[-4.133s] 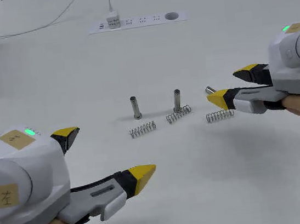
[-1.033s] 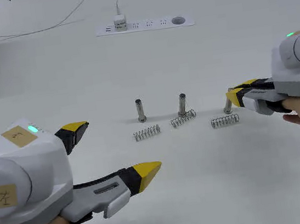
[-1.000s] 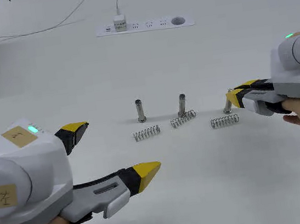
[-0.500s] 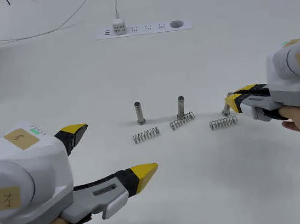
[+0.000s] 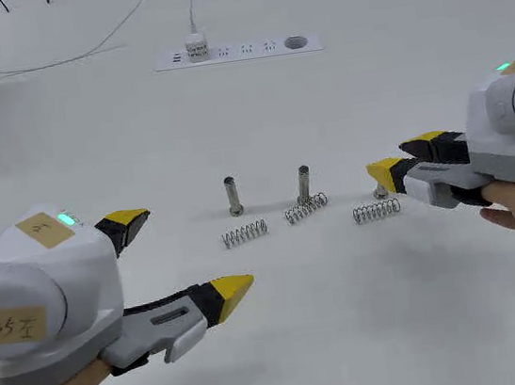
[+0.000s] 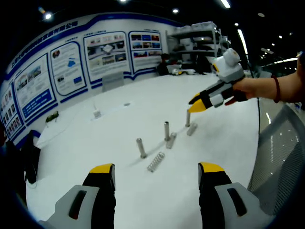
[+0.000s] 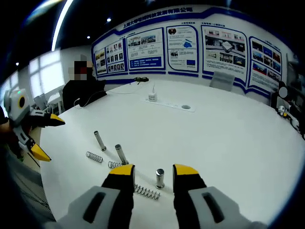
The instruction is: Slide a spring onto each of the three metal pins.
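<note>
Since half a second ago the right gripper (image 5: pixel 388 158) has spread its fingers. They were closed up at the right pin (image 7: pixel 160 177) and now stand apart on either side of it, with a gap showing on both sides in the right gripper view. That pin stands upright on the white tabletop (image 5: pixel 287 340). In the head view the gripper's lower finger stands in front of it and hides most of it. The left gripper (image 5: pixel 198 246) hovers at the near left as before, fingers wide apart with nothing between them, well apart from the parts.

Left pin (image 5: pixel 231 196) and middle pin (image 5: pixel 304 183) also stand upright, in one row with the right pin that runs left to right across the head view. Each pin has a spring lying flat on its side just on the person's side of it: left spring (image 5: pixel 245 234), middle spring (image 5: pixel 306 208), right spring (image 5: pixel 377 210). Their long axes run roughly along the row, each slanted a little away at its right end. The middle spring's far end lies at the foot of its pin; whether they touch I cannot tell. Every spring lies off its pin.

Far across the tabletop lies a white power strip (image 5: pixel 237 51) with a white plug (image 5: pixel 195 43) in it.
</note>
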Available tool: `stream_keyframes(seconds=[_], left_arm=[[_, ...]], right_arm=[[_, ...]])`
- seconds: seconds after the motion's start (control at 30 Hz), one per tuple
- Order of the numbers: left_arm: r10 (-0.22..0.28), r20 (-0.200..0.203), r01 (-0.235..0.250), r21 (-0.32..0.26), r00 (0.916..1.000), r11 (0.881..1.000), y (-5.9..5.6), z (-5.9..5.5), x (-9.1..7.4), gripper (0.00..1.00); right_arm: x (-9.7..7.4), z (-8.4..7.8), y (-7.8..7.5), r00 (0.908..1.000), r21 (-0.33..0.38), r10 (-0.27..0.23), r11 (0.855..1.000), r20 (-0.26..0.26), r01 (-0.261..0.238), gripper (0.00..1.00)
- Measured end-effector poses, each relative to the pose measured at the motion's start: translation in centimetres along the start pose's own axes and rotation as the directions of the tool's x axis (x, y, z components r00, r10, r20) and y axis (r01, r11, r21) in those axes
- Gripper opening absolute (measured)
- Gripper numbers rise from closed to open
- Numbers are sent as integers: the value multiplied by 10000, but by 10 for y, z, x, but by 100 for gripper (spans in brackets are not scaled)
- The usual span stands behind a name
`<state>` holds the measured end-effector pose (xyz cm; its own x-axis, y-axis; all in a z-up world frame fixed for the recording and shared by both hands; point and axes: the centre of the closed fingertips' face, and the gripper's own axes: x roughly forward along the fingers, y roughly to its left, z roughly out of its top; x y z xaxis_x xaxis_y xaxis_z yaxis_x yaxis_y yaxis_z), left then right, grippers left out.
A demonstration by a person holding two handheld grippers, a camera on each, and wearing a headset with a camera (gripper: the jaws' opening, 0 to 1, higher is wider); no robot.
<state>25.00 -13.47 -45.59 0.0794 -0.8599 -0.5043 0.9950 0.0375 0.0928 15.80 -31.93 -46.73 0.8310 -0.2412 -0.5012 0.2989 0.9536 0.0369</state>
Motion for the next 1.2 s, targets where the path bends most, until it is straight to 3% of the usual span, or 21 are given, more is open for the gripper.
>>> stream_keyframes(seconds=[0.37,0.57,0.87,1.2], left_arm=[[-586,-238,597,501,9980,9970,2,-7,20,62],[-887,-226,895,349,9958,9954,4,-12,33,55],[-1388,-243,1393,219,9900,9900,5,-25,53,45],[-1727,-636,1775,791,9829,9809,3,-36,69,34]], right_arm=[[-15,10,18,9948,-27,871,9962,523,-871,49],[-21,9,27,9886,-88,1345,9909,680,-1342,55],[-27,2,34,9838,-135,1687,9857,602,-1682,57],[-34,-4,44,9712,-108,2314,9729,561,-2311,64]])
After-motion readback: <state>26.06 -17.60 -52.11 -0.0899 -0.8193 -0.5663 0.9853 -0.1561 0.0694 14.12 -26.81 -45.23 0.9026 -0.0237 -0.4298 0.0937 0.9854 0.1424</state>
